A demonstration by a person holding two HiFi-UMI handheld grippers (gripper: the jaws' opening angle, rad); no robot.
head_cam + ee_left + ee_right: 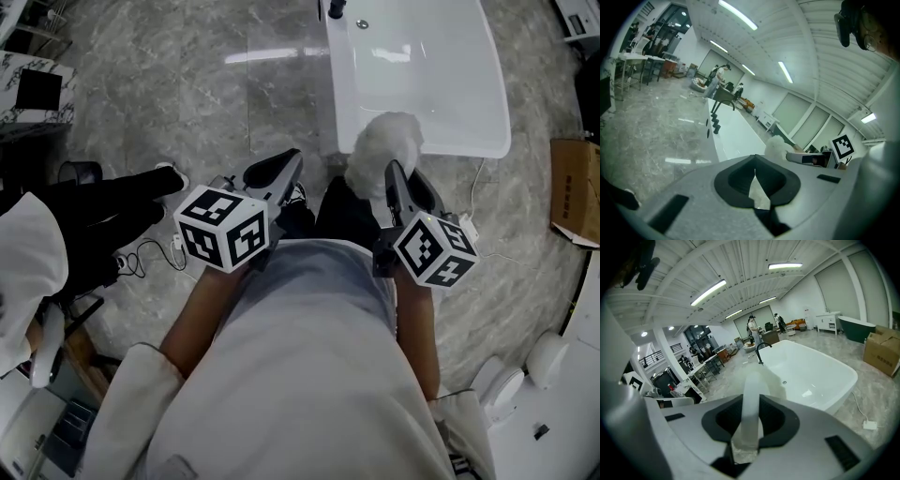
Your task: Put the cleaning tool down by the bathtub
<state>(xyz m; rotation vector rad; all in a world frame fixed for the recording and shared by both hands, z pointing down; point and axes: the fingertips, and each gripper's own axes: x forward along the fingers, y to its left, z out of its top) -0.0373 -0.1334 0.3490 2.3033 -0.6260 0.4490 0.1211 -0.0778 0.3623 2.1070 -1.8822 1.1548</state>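
The right gripper (pixel 393 176) is clamping the cleaning tool (pixel 382 148) by its pale flat handle (pixel 751 401) — the jaws are pressing on the handle from both sides near its tail end, leaving the whole fluffy white head free out in front. That grip is suiting a put-down, I judge: the soft head can meet the ground first, and the jaws can let go without being caught beneath it.

The tool is hanging in the air at the near end of the bathtub (pixel 427 89), with its head showing against the tub's near rim in the head view. How high it is sitting above the marble floor (pixel 187 84) I cannot tell, but it is not yet lying beside the tub.

The tool's long axis is running straight along the line of the right gripper, toward the bathtub. The fluffy head is leading, the handle's tail is pointing back at the person, and the whole length is sloping gently downward toward the tub.

The left gripper (pixel 281 169) is waiting short of the bathtub's near left corner, its jaws together with nothing between them — likely being kept clear, since this job is asking for one hand only.
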